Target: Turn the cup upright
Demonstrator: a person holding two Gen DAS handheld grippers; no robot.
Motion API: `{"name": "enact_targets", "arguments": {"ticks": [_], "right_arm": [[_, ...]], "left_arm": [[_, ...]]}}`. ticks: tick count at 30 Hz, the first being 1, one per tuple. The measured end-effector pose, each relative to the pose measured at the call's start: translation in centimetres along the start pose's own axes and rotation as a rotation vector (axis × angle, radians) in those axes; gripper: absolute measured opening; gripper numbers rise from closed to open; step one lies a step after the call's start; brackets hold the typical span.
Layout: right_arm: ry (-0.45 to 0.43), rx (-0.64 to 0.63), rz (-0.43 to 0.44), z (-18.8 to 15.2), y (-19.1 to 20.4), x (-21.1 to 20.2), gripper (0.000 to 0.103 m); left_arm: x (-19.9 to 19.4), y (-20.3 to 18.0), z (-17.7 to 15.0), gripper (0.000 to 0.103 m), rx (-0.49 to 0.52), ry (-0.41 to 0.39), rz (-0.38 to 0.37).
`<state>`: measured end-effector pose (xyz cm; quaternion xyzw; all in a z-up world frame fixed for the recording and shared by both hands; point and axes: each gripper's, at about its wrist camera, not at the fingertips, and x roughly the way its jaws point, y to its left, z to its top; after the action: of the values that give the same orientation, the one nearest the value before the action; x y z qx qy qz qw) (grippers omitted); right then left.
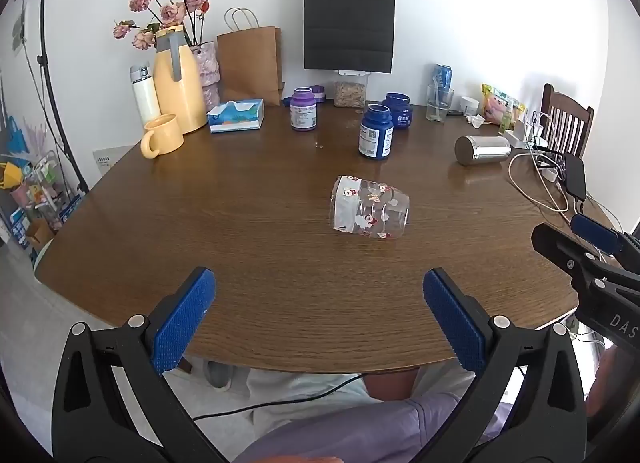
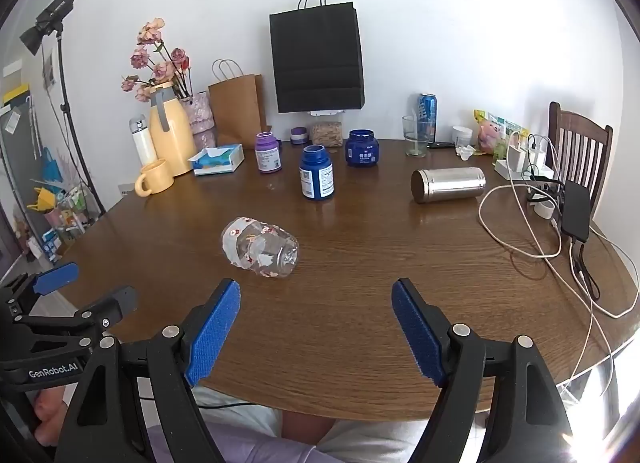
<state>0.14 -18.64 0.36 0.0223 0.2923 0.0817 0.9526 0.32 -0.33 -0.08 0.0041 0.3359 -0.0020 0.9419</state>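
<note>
A clear glass cup (image 1: 369, 209) with small red and white prints lies on its side in the middle of the brown wooden table (image 1: 240, 223). It also shows in the right wrist view (image 2: 260, 248), with its base toward the right. My left gripper (image 1: 319, 303) is open and empty over the table's near edge, short of the cup. My right gripper (image 2: 316, 317) is open and empty, near the front edge and to the right of the cup. Each gripper shows at the edge of the other's view.
A steel tumbler (image 2: 448, 184) lies on its side at the right. Blue jars (image 2: 317, 177), a purple jar (image 2: 268, 152), a tissue box (image 2: 218, 159), a yellow mug (image 2: 154, 183) and a yellow jug (image 2: 168, 139) stand further back. Cables and a charger (image 2: 576, 211) lie at the right edge.
</note>
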Motion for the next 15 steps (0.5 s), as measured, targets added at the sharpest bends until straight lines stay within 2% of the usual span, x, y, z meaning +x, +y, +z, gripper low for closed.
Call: {"name": "enact_targets", "arguments": {"ticks": [15], "right_arm": [[0.005, 0.003, 0.0, 0.42, 0.06, -0.03, 0.082]], "left_arm": [[0.14, 0.21, -0.45, 0.103, -0.005, 0.001, 0.001]]}}
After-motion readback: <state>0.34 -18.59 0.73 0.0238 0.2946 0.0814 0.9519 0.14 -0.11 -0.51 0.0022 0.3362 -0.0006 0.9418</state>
